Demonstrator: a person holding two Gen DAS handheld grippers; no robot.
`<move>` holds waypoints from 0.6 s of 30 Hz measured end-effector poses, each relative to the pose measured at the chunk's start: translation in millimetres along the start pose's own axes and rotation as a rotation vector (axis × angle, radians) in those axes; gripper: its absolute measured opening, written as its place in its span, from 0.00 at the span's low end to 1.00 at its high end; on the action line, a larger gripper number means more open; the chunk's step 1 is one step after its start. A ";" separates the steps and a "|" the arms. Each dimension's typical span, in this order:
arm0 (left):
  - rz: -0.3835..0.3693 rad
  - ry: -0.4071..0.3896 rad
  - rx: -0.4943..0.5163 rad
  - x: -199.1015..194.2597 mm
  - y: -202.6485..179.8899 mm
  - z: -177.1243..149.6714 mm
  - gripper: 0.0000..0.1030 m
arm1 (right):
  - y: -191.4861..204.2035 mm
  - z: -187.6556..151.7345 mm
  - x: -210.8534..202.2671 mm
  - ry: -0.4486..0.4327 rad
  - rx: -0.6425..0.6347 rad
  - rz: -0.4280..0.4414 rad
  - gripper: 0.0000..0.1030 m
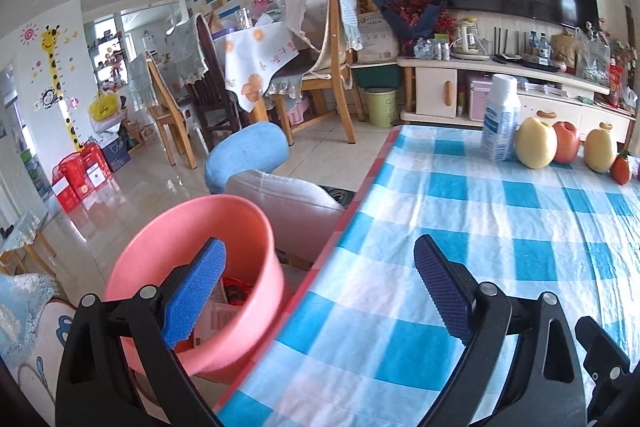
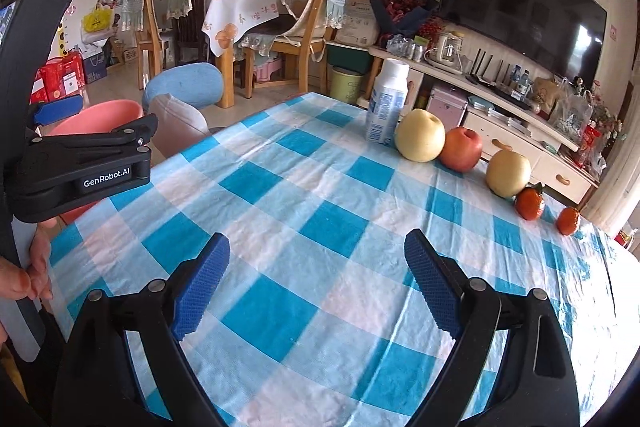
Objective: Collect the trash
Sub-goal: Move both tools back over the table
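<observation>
A pink bin (image 1: 192, 291) stands beside the table's left edge and holds paper and red wrappers (image 1: 224, 307). My left gripper (image 1: 320, 275) is open and empty, over the table edge, its left finger above the bin. My right gripper (image 2: 316, 267) is open and empty above the checked tablecloth (image 2: 320, 187). A white plastic bottle (image 2: 386, 103) stands upright at the far side of the table; it also shows in the left wrist view (image 1: 500, 119). The left gripper (image 2: 80, 163) shows in the right wrist view over the bin (image 2: 100, 115).
Two yellow pears (image 2: 420, 141) (image 2: 508, 173), a red apple (image 2: 460, 149) and two small oranges (image 2: 530, 203) (image 2: 568, 221) line the table's far right. A cushioned chair (image 1: 280, 195) and blue stool (image 1: 248, 151) stand by the bin. A TV cabinet (image 2: 520, 131) is behind.
</observation>
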State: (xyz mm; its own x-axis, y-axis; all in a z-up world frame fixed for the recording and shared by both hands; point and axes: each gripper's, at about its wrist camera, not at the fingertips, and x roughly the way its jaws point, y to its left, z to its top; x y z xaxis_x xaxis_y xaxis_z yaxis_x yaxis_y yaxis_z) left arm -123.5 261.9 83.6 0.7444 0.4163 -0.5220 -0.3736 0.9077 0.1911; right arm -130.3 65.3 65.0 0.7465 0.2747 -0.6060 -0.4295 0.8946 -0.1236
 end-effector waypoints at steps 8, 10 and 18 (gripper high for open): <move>-0.071 0.005 0.034 -16.0 -39.7 0.2 0.91 | -35.1 -22.5 -17.3 -0.015 0.038 -0.034 0.88; -0.066 0.001 0.051 -18.8 -48.3 0.5 0.91 | -44.1 -27.4 -20.7 -0.018 0.051 -0.040 0.88; -0.098 0.000 0.069 -31.9 -77.2 0.4 0.91 | -76.9 -44.8 -32.1 -0.023 0.101 -0.060 0.88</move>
State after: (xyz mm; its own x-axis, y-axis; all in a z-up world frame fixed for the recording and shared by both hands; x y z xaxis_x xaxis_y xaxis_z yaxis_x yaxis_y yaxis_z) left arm -118.1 178.6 85.8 0.7756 0.3254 -0.5409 -0.2603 0.9455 0.1955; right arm -144.1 -28.1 58.8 0.7814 0.2269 -0.5813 -0.3313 0.9403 -0.0783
